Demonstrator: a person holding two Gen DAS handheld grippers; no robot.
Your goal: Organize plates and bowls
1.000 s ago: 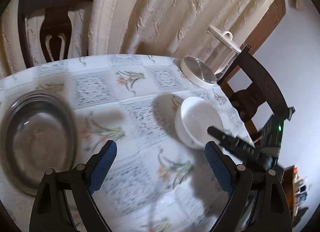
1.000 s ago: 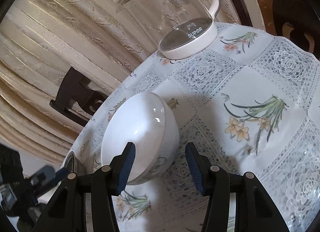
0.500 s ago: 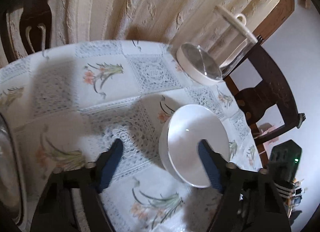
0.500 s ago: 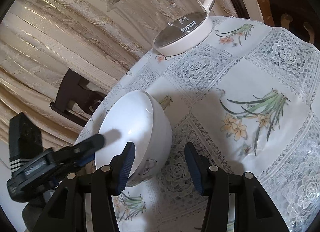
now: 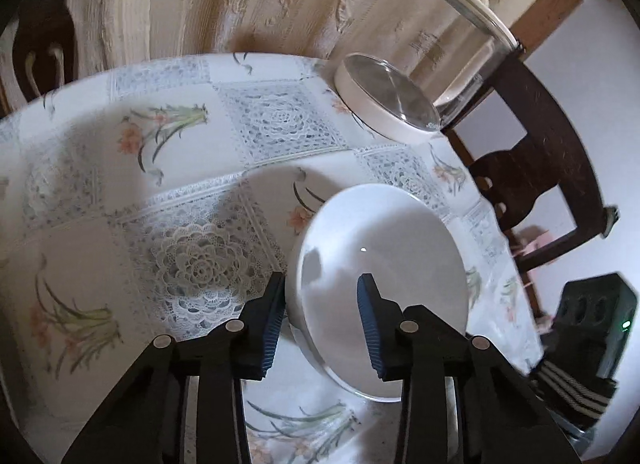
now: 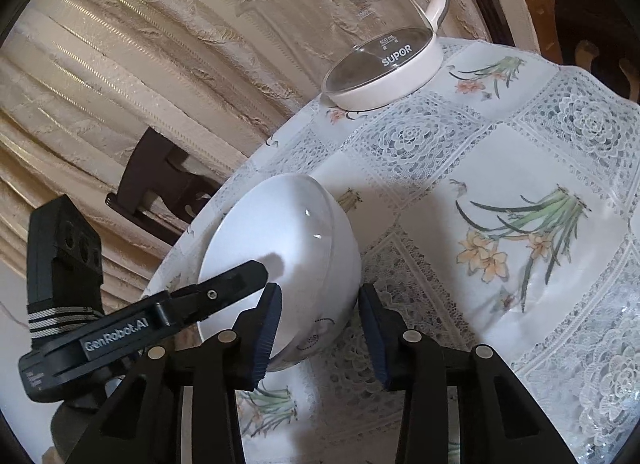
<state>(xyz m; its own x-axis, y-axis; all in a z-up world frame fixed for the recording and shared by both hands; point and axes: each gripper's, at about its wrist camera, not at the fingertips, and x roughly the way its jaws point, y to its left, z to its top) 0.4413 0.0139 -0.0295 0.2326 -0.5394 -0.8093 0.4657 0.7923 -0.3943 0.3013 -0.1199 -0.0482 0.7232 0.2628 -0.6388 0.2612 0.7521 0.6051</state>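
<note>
Left gripper (image 5: 322, 316): blue-padded fingers straddle the near rim of the bowl, one pad outside the wall, one over the inside; a gap shows on the inner side, so spread, not clamped. In the right wrist view it reaches in from the left (image 6: 256, 270), its upper finger over the bowl's hollow.
Right gripper (image 6: 320, 328): fingers parted, either side of the bowl's near lower wall; left pad just beside or touching the wall, contact cannot be told; right pad apart from it.
White bowl (image 5: 380, 284): ceramic, dark motif low on the outer wall in the right wrist view (image 6: 288, 248); on the tablecloth near the table edge, between the two grippers; appears tilted, though whether that is lens effect cannot be told.
Tablecloth (image 5: 192, 264): white, lace rosette squares alternating with printed orange flowers on green leaves; covers a round table.
Glass kettle (image 6: 384, 60): clear body, cream base and handle, marked SUPOR, lid hinged open; stands beyond the bowl at the far edge, well apart from it.
Chair (image 5: 532, 168): dark wood, beside the table behind the kettle.
Curtain (image 5: 248, 0): cream, textured, hanging in folds behind the table.
</note>
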